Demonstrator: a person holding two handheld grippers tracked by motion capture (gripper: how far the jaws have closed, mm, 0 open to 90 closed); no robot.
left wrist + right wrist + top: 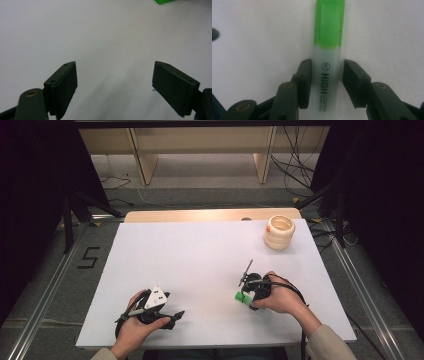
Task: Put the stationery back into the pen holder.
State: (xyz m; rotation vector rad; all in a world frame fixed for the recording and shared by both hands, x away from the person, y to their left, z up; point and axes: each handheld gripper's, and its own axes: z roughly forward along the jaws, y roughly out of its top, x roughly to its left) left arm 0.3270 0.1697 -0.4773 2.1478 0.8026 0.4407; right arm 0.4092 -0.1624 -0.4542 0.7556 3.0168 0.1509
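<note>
Right tool (326, 82) astride green highlighter (328, 50), bare white table (200, 265) all around.

The right tool (327, 82) straddled a green highlighter (329, 50) lying on the white surface (262, 45) — left jaw touching the translucent barrel, right jaw just beside it — with the green cap pointing away toward the view's top edge.

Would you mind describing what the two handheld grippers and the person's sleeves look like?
Both grippers have flat black jaws on dark linkage arms with brass-coloured pivot pins. The left gripper carries a grey three-cornered plate on top. A black cable trails from the right gripper. The sleeves are beige.
</note>
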